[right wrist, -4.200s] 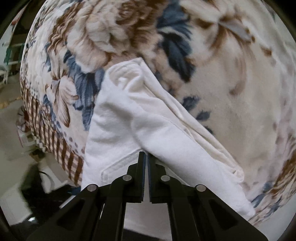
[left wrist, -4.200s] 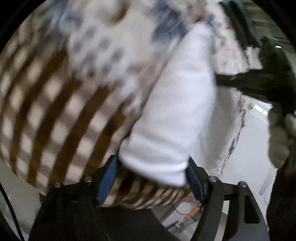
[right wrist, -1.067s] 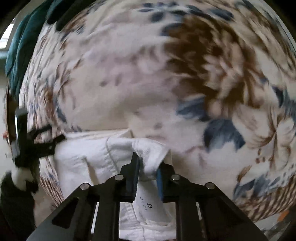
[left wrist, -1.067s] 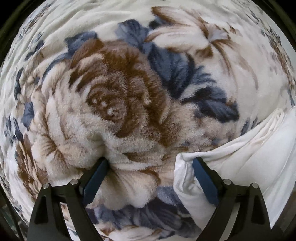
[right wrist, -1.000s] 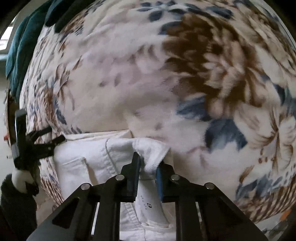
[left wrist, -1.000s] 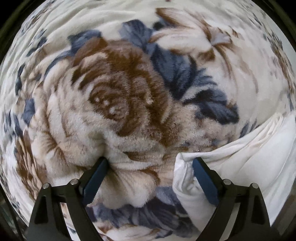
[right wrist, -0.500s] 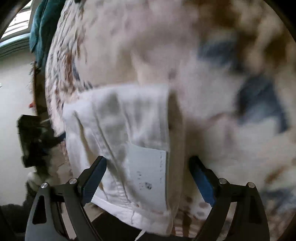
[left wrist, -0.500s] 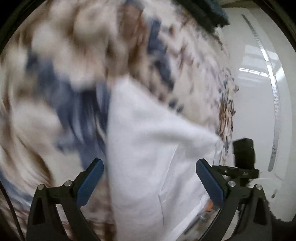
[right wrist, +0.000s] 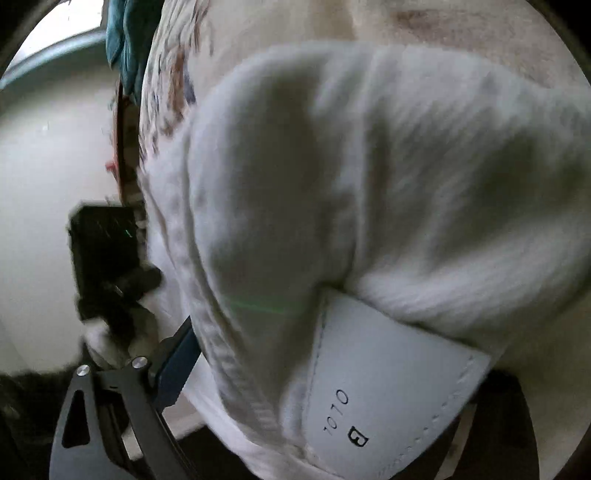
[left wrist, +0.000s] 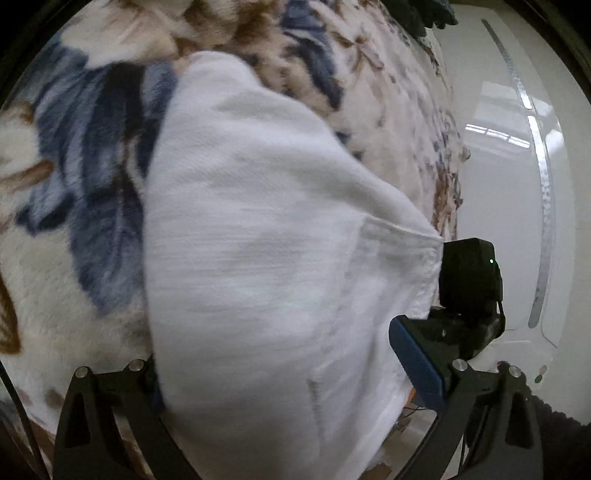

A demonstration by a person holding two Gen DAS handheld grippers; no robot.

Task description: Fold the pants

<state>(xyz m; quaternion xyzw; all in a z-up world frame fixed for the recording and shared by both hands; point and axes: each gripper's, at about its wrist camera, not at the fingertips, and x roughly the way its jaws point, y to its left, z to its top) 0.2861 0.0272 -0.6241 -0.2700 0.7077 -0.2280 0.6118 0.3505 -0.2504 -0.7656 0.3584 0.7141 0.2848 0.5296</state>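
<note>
Nearest the left wrist camera, the left gripper (left wrist: 286, 363) has its jaws spread wide. One blue pad (left wrist: 415, 360) shows at lower right; the other finger is mostly hidden behind cloth. Between and above the fingers lie the white pants (left wrist: 266, 258), folded into a thick bundle that fills the middle of the view. A seam and a hem edge run across the cloth on its right side. The jaws are not pinching the cloth; whether they touch it cannot be told.

The pants rest on a plush floral blanket (left wrist: 74, 155) with large blue leaves and brown and cream blooms. The blanket spreads out to the left and above the bundle. At the right edge of the pants sits the right gripper (left wrist: 467, 284), seen here as a black block with a small green light. Beyond it is a glossy white wall (left wrist: 517, 147), and a dark teal cloth (left wrist: 424, 14) lies at the blanket's far top edge.

In the right wrist view, the right gripper (right wrist: 325, 387) also has its jaws spread. Only its left finger with its blue pad (right wrist: 175, 369) shows; the other finger is covered. The waistband of the pants (right wrist: 369, 203) bulges close to the lens, blurred. A white label (right wrist: 376, 387), printed "1010" and "B", is sewn inside it. To the left, beside the pants' edge, is the left gripper (right wrist: 105, 258), blurred and dark.
</note>
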